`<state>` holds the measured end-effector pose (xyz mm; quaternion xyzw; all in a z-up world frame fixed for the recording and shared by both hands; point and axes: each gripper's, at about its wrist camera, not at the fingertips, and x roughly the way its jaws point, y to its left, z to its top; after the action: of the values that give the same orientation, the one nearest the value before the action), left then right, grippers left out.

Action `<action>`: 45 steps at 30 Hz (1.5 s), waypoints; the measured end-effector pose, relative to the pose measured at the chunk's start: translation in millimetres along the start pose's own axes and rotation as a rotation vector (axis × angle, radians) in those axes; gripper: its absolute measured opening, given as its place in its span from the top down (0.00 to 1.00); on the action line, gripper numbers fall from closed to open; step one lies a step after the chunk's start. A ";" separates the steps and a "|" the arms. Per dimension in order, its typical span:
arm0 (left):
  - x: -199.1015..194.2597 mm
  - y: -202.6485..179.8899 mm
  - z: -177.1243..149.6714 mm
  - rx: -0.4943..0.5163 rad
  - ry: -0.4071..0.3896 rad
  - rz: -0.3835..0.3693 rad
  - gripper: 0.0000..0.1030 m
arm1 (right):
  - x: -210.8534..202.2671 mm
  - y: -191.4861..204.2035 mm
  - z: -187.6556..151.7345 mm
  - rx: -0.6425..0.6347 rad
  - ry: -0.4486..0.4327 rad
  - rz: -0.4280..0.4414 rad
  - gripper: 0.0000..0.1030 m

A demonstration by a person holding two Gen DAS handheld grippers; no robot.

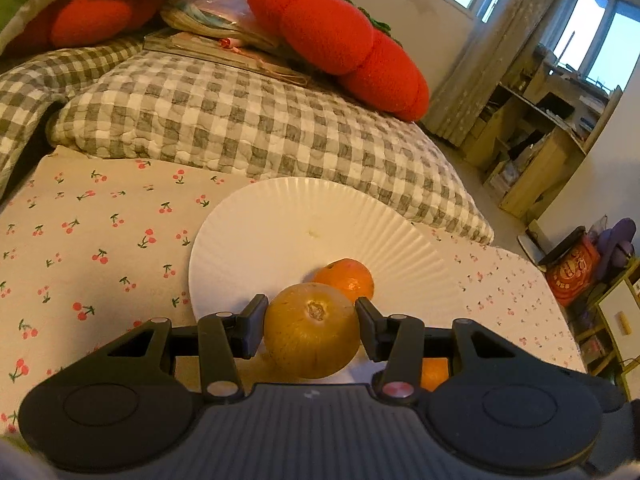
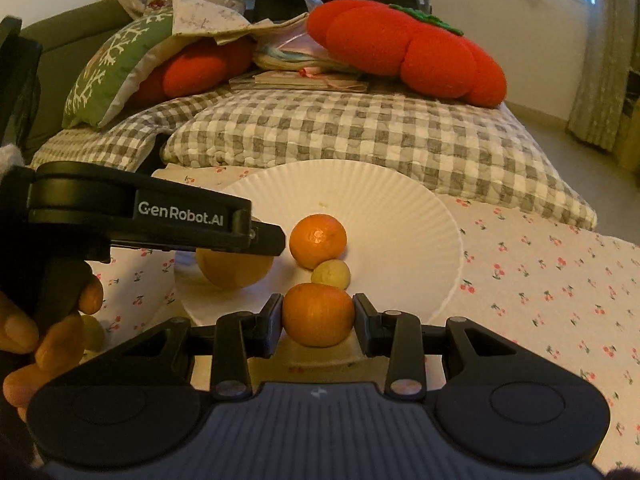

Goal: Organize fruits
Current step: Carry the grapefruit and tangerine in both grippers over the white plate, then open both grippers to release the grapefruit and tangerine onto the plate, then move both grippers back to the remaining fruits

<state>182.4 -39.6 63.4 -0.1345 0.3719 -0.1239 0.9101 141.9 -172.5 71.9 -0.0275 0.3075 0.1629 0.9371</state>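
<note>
My left gripper is shut on a round yellow-brown fruit, held over the near edge of a white paper plate. A mandarin lies on the plate just behind it. In the right wrist view, my right gripper is shut on a second mandarin at the plate's near rim. The first mandarin and a small yellow fruit rest on the plate beyond it. The left gripper comes in from the left with the yellow-brown fruit under its fingers.
A cherry-print cloth covers the table. Behind the plate lies a grey checked quilt with red tomato cushions and papers. A person's hand grips the left tool. Shelves stand at the far right.
</note>
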 end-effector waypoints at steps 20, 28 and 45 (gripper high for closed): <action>-24.8 24.2 13.2 -0.087 -0.034 -0.057 0.54 | -15.6 -22.3 19.9 0.139 -0.025 0.012 0.26; -61.8 39.5 -6.6 -0.126 -0.020 -0.010 0.49 | -23.6 -25.4 21.7 0.204 -0.024 -0.002 0.08; -150.8 61.9 -39.5 -0.054 -0.042 0.150 0.33 | -58.2 19.1 18.2 0.070 -0.040 -0.020 0.00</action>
<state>57.6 61.2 112.4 -0.1333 0.3650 -0.0426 0.9204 102.0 -168.5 121.6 0.0053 0.2941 0.1430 0.9450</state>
